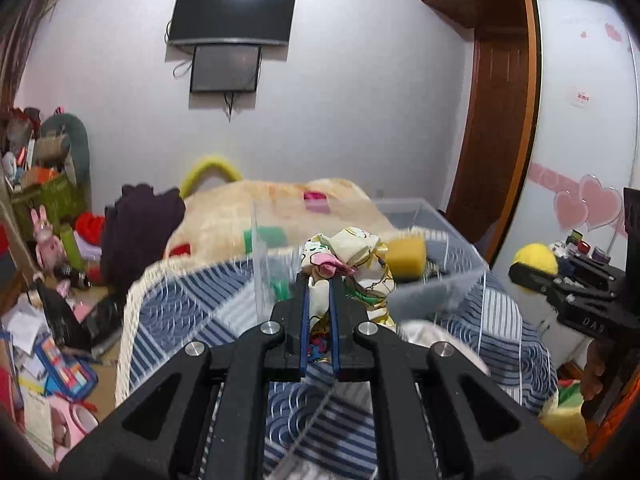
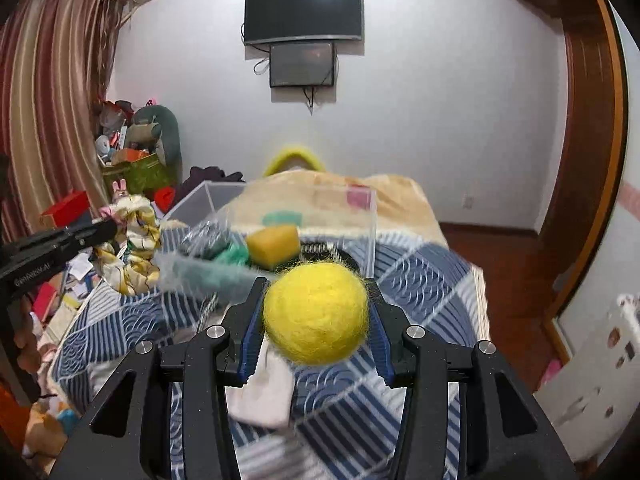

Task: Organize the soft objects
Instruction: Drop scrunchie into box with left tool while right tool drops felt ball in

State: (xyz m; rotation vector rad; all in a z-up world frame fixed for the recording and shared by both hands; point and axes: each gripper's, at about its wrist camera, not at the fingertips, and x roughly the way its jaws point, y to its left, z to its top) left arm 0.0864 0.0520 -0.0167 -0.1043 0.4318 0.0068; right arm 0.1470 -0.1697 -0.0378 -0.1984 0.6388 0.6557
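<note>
My left gripper (image 1: 319, 280) is shut on a bunched cartoon-print cloth (image 1: 352, 264) and holds it above the blue patterned bedspread (image 1: 192, 300), just left of the clear plastic box (image 1: 436, 280). The cloth also shows in the right wrist view (image 2: 134, 248). My right gripper (image 2: 316, 280) is shut on a fuzzy yellow ball (image 2: 316, 314), near the front wall of the clear box (image 2: 372, 220). The ball also shows in the left wrist view (image 1: 536, 258). Inside the box lie a yellow sponge (image 2: 274, 246) and a green soft item (image 2: 232, 258).
A white folded cloth (image 2: 266, 392) lies on the bedspread below my right gripper. A cream fleece blanket (image 1: 260, 208) covers the far bed. Cluttered toys and papers (image 1: 44, 320) fill the floor at left. A wooden wardrobe (image 1: 496, 120) stands right.
</note>
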